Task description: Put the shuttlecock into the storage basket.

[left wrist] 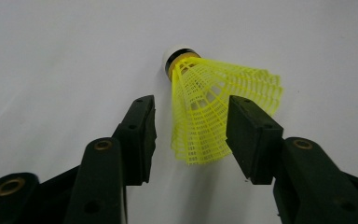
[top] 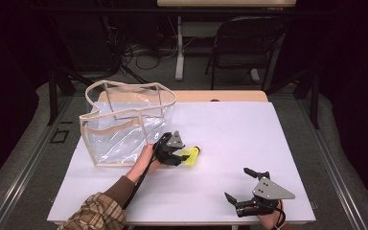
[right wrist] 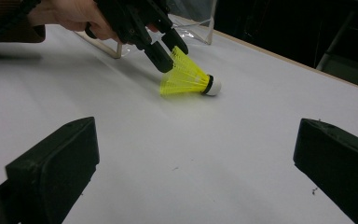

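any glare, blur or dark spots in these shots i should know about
High view: the room behind is nearly black, the white table evenly lit, and the clear bag catches pale reflections. Left gripper view: the yellow shuttlecock is sharp, the near fingers slightly soft. Right gripper view: its own fingers are blurred, and the shuttlecock casts a faint shadow.

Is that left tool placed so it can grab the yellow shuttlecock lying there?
Probably yes. The left tool is open with its jaws on either side of the shuttlecock skirt, which lies on the table. Nothing sits between them, so closing should catch it, though the mesh may squash.
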### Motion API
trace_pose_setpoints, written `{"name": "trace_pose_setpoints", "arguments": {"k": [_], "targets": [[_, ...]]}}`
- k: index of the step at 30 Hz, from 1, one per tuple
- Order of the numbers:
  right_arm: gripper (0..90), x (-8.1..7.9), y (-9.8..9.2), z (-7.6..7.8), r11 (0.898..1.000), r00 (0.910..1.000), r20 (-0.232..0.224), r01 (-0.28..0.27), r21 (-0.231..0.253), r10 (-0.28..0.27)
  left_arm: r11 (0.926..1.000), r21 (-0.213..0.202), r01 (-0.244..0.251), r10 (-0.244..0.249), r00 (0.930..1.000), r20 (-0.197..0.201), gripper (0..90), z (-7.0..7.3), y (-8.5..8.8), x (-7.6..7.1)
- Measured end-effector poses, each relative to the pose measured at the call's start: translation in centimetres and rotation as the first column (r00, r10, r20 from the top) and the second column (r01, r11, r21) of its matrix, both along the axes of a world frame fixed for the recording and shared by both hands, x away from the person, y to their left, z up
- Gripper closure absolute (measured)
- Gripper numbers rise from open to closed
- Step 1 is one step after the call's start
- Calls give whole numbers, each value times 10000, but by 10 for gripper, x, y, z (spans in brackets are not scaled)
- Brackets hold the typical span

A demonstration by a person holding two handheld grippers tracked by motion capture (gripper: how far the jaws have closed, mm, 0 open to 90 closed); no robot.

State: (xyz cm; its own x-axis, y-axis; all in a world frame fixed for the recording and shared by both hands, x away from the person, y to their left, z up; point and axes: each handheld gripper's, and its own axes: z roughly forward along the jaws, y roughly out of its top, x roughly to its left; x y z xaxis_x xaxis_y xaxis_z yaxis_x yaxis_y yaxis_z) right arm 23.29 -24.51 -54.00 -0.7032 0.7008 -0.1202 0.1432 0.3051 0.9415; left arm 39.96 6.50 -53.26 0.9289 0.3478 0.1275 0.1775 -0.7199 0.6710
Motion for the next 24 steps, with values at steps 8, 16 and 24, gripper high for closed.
{"name": "trace_pose_setpoints", "arguments": {"k": [8, 16, 24], "targets": [[0, 0, 0, 0, 10000, 10000, -20, 5, -9, -5, 10000, 81, 4, -6, 9998, 179, 648, -2, -2, 1], [0, 1, 1, -1, 10000, 9999, -145, -9, -81, 8, 10000, 68, 66, -67, 9997, 222, 741, -2, -1, 3], [0, 1, 1, -1, 9999, 9999, -152, 2, -114, -4, 9998, 166, 75, -79, 9996, 261, 790, -5, -2, 3]]}}
